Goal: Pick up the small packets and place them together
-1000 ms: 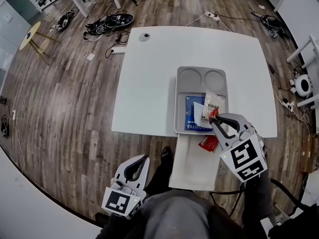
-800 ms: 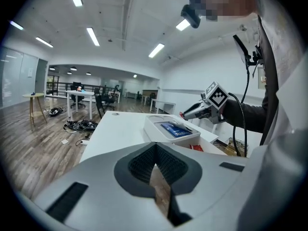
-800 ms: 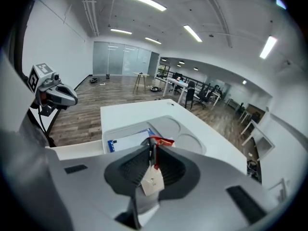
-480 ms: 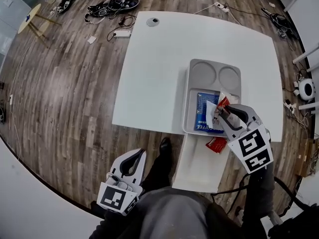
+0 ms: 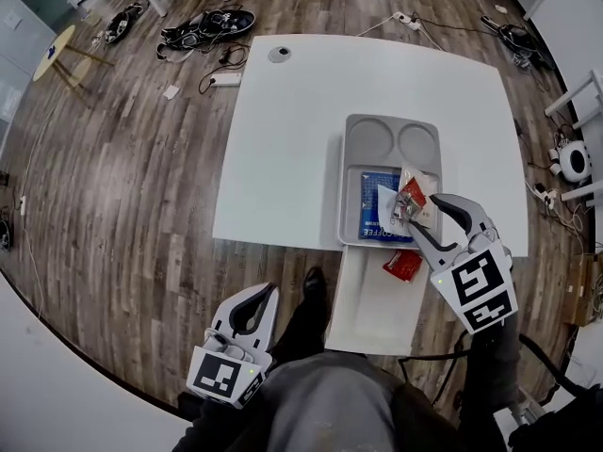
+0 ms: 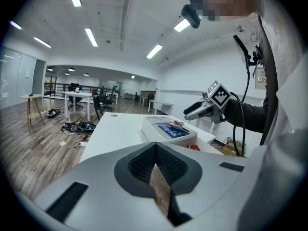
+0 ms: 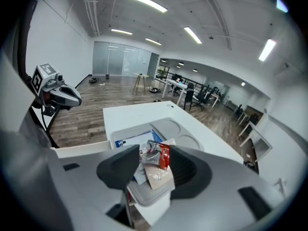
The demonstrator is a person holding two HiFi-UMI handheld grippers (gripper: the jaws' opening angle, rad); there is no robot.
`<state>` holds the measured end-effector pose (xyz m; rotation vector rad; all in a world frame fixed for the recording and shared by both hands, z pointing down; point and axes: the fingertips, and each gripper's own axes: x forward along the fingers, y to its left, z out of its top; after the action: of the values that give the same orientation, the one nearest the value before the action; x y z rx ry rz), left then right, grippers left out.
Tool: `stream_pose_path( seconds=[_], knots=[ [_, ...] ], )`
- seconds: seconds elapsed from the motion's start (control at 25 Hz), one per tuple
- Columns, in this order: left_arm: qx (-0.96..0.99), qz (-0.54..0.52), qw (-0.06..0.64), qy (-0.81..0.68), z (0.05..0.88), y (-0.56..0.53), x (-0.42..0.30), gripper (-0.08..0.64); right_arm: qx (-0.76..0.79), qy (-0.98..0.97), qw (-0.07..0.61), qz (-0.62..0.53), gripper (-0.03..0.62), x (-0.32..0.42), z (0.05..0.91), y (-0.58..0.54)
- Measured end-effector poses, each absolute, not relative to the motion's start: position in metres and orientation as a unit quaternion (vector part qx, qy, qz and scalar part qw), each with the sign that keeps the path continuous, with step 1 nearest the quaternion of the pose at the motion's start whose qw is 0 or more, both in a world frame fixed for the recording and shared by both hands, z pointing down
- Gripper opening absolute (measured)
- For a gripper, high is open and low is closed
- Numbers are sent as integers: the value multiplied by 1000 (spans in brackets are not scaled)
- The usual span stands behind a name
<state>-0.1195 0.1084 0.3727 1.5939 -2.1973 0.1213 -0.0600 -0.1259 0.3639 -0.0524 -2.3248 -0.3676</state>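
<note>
Left gripper (image 5: 266, 299) sits low at the near left by the person's lap, well apart from everything. Its jaws are closed together and hold nothing. It has no part in this step.

White square tabletop (image 5: 283, 149) is bare on its left side. On its right half is a grey plastic tray (image 5: 367, 144) with two round recesses at the far end, both empty. The near compartment holds the pile: a flat blue coffee packet (image 5: 369, 213) underneath, pale paper packets (image 5: 388, 201) over it, and a small red-and-silver packet (image 5: 411, 194) on top.

One more small red packet (image 5: 402, 265) lies outside the tray on the lower white board (image 5: 363, 314) that sticks out from the near edge of the tabletop, so the gathering isn't finished.

Right gripper (image 5: 426, 213) is at the tray's near right corner, pointing down at the pile. Its jaws have just been opening and stand well apart. The red-and-silver packet lies between them, but the pads aren't pressing on it; it looks released onto the pile.

Step in hand, as I read it, is the drop-off. To do it well, keep the jaws wide and back out along their own line, lifting first so a pad doesn't catch the crinkled foil and drag it off. Then go for the loose red packet: come down steeply, pinch an edge, and watch that it doesn't slide on the smooth board.
</note>
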Motion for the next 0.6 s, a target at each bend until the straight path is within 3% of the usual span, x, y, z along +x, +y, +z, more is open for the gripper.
stream_pose_path(
  seconds=[0.36, 0.6],
  knots=[
    [593, 45, 196, -780, 365, 106, -92, -3, -34, -909, 390, -142, 190, -21, 368, -95],
    [600, 43, 199, -773, 368, 105, -83, -3, -85, -886, 437, -127, 190, 3, 407, -58]
  ],
)
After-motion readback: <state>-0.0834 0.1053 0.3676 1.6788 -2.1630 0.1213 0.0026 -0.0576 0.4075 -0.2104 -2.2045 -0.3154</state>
